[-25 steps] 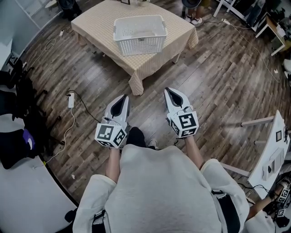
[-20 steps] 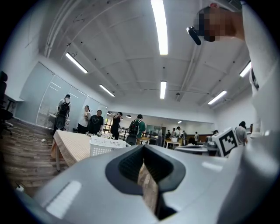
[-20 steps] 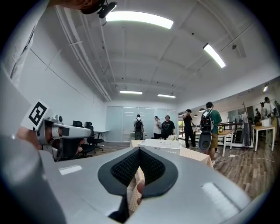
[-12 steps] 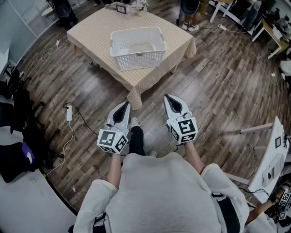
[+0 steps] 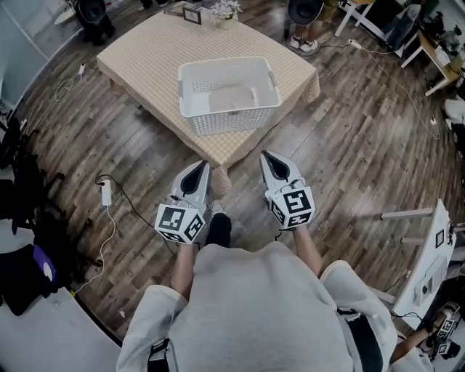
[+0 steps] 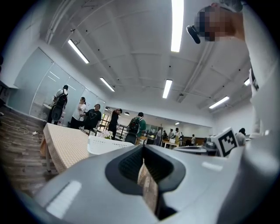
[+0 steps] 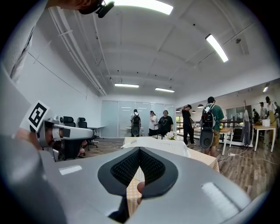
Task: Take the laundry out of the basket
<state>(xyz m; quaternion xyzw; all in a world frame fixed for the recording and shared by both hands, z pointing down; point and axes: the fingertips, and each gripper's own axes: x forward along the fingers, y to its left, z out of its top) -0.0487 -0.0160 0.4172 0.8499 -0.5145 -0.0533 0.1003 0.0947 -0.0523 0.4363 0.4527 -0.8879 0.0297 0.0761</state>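
Observation:
A white plastic laundry basket [image 5: 229, 94] stands on a low table with a beige checked cloth [image 5: 145, 51]. A pale folded cloth [image 5: 231, 99] lies at its bottom. My left gripper [image 5: 198, 168] and right gripper [image 5: 267, 156] are held side by side over the wood floor, just short of the table's near corner. Both point at the basket, both are shut and both are empty. The left gripper view shows its shut tips [image 6: 142, 151] with the basket [image 6: 105, 145] beyond. In the right gripper view the shut tips [image 7: 139, 151] sit below the basket [image 7: 159, 146].
A power strip with its cable [image 5: 106, 193] lies on the floor at left. A white stand [image 5: 429, 254] is at right. A flower vase [image 5: 226, 10] and a small frame [image 5: 192, 13] sit on the table's far edge. Several people [image 7: 165, 122] stand behind the table.
The table and basket have come nearer and lower in the head view, and the cloth inside the basket now shows. Both grippers keep the same shut pose.

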